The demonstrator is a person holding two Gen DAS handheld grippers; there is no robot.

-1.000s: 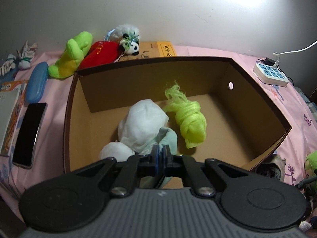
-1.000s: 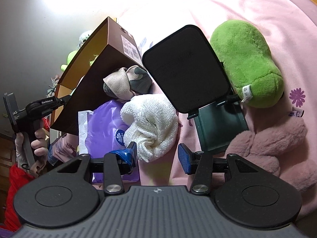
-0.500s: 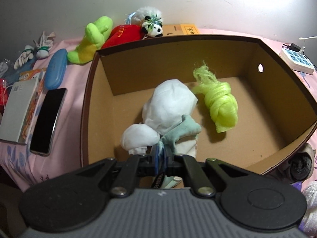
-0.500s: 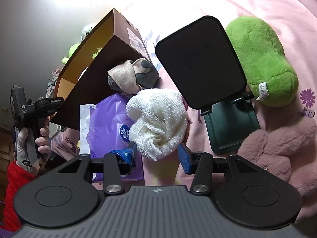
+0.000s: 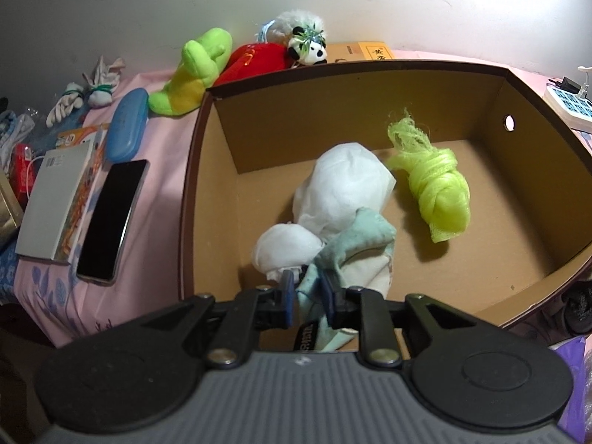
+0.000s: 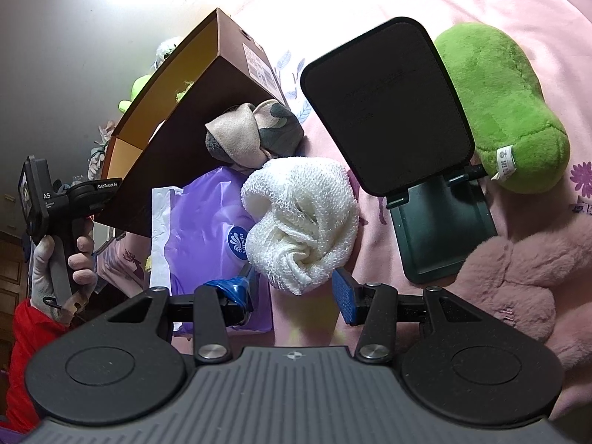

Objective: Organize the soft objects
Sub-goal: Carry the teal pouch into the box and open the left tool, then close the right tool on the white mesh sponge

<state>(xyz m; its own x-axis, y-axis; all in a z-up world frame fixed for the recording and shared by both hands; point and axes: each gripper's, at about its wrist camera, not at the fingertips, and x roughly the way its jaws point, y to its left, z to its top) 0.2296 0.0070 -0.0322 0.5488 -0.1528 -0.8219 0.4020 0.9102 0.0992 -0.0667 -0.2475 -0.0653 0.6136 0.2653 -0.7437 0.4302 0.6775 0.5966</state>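
Observation:
An open brown cardboard box [image 5: 192, 170] holds a white wrapped bundle [image 5: 344, 188], a small white ball [image 5: 285, 248], a lime-green knotted cloth [image 5: 440, 192] and a mint-green sock [image 5: 355, 244]. My left gripper [image 5: 308, 298] hangs over the box's near side. Its jaws are opening, and the sock's end lies loosely between them. Outside the box [image 6: 207, 85], my right gripper [image 6: 294, 294] stands open. The lower end of a white knitted bundle [image 6: 299, 218] sits between its fingertips, not squeezed.
Left of the box lie a phone [image 5: 107, 218], a blue case [image 5: 125, 129] and booklets [image 5: 55, 199]; plush toys [image 5: 192, 70] line the wall. Around the knitted bundle are a purple tissue pack [image 6: 207, 214], a beige sock bundle [image 6: 251, 133], a black stand [image 6: 388, 103], a green plush [image 6: 495, 103] and a pink plush [image 6: 518, 277].
The left gripper's jaws, shut on the mint-green sock before, have parted, and its view has tipped down into the box. The right gripper has barely shifted.

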